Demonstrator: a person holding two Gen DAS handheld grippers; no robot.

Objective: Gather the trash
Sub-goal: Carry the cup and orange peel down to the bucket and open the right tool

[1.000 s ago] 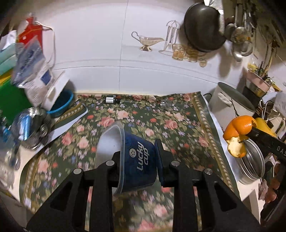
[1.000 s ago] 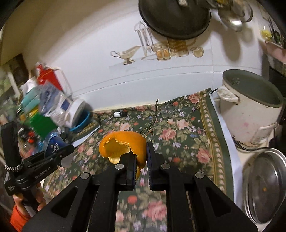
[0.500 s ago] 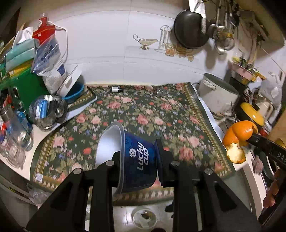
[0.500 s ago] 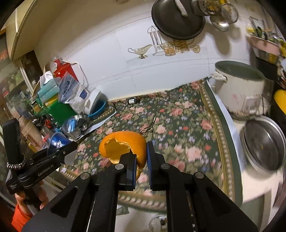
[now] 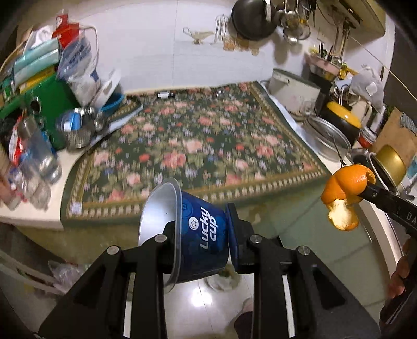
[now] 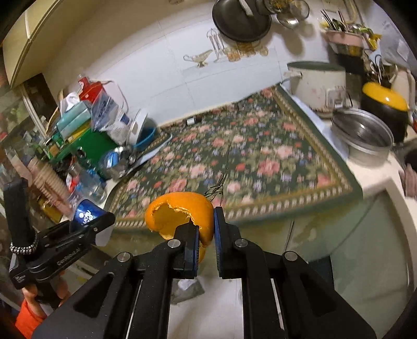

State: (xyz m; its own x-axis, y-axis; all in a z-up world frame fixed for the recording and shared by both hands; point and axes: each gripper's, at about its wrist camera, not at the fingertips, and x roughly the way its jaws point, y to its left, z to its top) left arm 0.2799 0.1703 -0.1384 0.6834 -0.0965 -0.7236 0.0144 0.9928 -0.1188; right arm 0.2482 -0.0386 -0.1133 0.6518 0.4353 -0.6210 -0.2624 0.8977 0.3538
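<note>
Left tool (image 5: 202, 229) pinching blue cup (image 5: 200, 234); right tool (image 6: 206, 234) pinching orange peel (image 6: 179, 212); floral mat (image 5: 198, 146) beyond, blurred.

— What do we have around the floral mat (image 5: 198, 146)?

— We see a white pot (image 5: 293, 92) just off its far right corner and a steel basin (image 6: 363, 134) beside its right edge.

— And on its left?

— We find a foil tin (image 5: 75, 127), a green box (image 5: 49, 104) and clear bottles (image 5: 36, 161). Above its far edge, a black pan (image 5: 252, 18) hangs on the tiled wall (image 5: 156, 52).
</note>
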